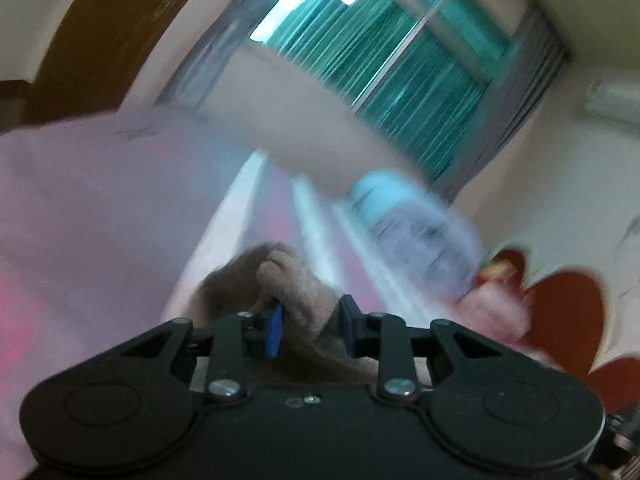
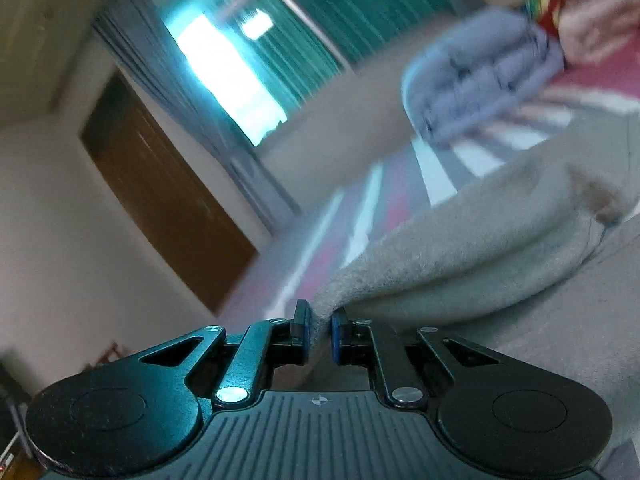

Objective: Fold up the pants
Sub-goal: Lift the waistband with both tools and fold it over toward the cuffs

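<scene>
Two handheld grippers each pinch a fold of fuzzy grey-beige pants above a striped bed.

From the left wrist camera, the left gripper (image 1: 308, 330) sits at 6 o'clock, its blue-padded jaws clamped on a bunched ridge of the pants (image 1: 276, 280) that rises toward 12 o'clock. A pale pink sheet (image 1: 80, 216) fills 9 o'clock, and a blurred blue folded cloth (image 1: 404, 232) lies at 2 o'clock on the pink-and-white striped bed cover (image 1: 280, 208). From the right wrist camera, the right gripper (image 2: 319, 336) at 6 o'clock has its jaws closed on an edge of the pants (image 2: 460, 248), which spread out toward 3 o'clock. A brown door (image 2: 160, 200) stands at 9 o'clock, teal curtains (image 2: 340, 12) at 12 o'clock. Both views are motion-blurred.
</scene>
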Available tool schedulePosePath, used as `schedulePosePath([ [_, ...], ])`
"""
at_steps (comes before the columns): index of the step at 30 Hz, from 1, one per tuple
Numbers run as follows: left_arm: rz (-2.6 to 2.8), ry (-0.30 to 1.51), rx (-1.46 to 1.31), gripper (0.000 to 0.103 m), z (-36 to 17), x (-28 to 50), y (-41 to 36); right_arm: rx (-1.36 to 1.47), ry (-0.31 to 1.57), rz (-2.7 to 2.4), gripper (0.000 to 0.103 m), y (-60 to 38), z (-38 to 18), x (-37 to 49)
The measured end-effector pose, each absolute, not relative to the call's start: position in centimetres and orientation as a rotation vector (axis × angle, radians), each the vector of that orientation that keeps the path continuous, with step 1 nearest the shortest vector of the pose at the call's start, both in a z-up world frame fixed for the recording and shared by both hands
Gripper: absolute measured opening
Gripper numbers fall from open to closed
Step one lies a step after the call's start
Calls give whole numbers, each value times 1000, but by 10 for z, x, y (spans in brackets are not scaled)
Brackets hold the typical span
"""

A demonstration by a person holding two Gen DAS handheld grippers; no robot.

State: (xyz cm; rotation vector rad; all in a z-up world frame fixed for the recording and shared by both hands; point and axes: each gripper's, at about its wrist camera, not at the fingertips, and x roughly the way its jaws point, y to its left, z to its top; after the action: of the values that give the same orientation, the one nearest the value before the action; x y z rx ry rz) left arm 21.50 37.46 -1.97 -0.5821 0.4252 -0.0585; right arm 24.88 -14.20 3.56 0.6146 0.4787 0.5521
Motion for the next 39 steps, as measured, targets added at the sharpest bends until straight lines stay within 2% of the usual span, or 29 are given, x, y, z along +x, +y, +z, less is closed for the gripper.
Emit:
schedulePosePath([
  [1,-6,532,-615,20,-43,217,380,552,473,552,10,-137,25,235],
  [2,12,610,-636,19,-63,216,382,481,556,561,10,-127,3,231],
  [4,-4,595,-640,19,-78,203,381,484,832,519,10,-123,-50,234],
  [9,3,567,-696,19,-79,202,381,520,815,537,12,-141,-64,221],
  [10,5,567,-698,19,-79,204,381,528,820,537,18,-140,-61,223],
  [11,7,569,-705,20,-79,205,381,539,815,529,33,-140,-55,227],
  [13,13,578,-711,22,-77,207,385,571,800,484,49,-144,-48,232],
  [14,18,585,-704,22,-77,209,384,599,814,462,50,-137,-45,240],
  [15,23,592,-698,22,-73,209,385,630,848,444,50,-139,-44,250],
  [16,22,593,-688,20,-72,210,384,660,886,429,38,-142,-48,255],
  [17,23,582,-675,20,-67,210,383,654,899,414,11,-137,-42,266],
  [19,-5,505,-640,20,-55,201,378,641,912,421,11,-139,-38,270],
  [20,4,496,-609,20,-50,199,375,641,862,444,11,-141,-29,267],
  [23,64,603,-572,20,-62,207,373,603,736,512,11,-144,-13,251],
  [24,70,618,-574,20,-67,208,373,580,763,507,11,-140,-21,251],
  [26,79,618,-574,23,-67,207,371,528,933,481,11,-133,-52,259],
  [27,87,618,-570,25,-63,205,369,587,923,487,12,-138,-53,261],
  [28,97,620,-559,27,-59,204,365,629,929,487,17,-144,-51,260],
  [29,115,624,-546,31,-56,200,362,640,919,480,27,-149,-46,257],
  [31,163,626,-530,34,-48,189,351,601,866,460,33,-160,-32,246],
  [34,186,597,-536,34,-39,171,327,539,800,431,33,-179,-17,230],
  [39,199,642,-577,42,-43,171,278,469,772,335,33,-177,0,250],
])
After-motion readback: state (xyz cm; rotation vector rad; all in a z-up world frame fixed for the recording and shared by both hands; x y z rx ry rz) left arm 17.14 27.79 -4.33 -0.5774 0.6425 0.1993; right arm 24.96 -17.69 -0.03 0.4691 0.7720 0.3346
